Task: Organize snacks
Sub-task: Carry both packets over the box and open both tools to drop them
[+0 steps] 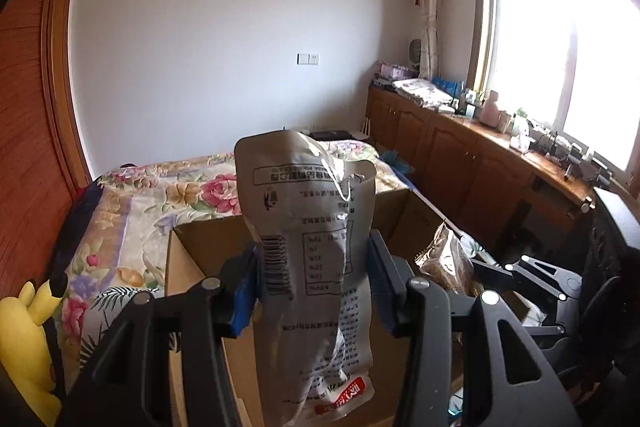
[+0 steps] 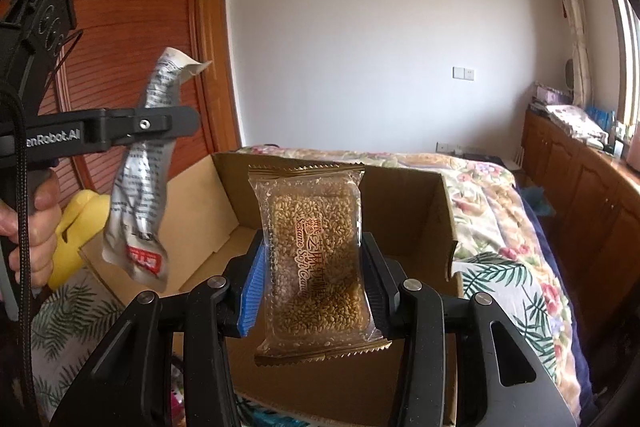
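Item one: our left gripper [image 1: 312,279], fingers clamped on a grey foil snack pouch [image 1: 316,259], raised above the cardboard box [image 2: 408,211]. Item two: our right gripper [image 2: 312,287], fingers pinching a clear sesame candy packet [image 2: 316,259] over the same box. We see the box standing open on the floral bedspread [image 2: 500,211]; its visible floor shows bare cardboard, the rest hidden behind grippers. A yellow plush toy [image 1: 24,339] sits beside the box

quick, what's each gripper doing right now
Left gripper: closed on the grey snack pouch.
Right gripper: closed on the sesame candy pack.
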The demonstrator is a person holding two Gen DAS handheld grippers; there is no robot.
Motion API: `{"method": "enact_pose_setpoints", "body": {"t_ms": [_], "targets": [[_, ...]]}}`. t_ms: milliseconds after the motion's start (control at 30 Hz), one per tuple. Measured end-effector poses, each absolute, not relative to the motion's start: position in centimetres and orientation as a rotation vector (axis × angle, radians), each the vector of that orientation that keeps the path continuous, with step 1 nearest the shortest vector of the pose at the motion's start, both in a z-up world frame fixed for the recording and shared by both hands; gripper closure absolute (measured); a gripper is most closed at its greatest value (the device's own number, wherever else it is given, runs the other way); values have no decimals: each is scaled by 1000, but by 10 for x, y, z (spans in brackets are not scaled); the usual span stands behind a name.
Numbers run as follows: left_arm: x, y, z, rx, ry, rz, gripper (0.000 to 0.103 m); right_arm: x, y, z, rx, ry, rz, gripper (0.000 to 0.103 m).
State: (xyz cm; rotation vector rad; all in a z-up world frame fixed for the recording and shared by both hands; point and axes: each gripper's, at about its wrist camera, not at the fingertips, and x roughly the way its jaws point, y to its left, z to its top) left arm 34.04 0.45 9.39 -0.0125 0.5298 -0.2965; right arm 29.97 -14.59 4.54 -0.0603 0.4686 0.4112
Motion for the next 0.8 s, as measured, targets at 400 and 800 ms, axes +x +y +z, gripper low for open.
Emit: {"method": "enact_pose_setpoints", "body": {"t_ms": [400,800], "targets": [[356,-12,62,38,609,-265,45,310,-138,29,-83,527,442,56],[343,-16,65,86,617,-245,32,303,-133,33,-100,543,454,45]]}}
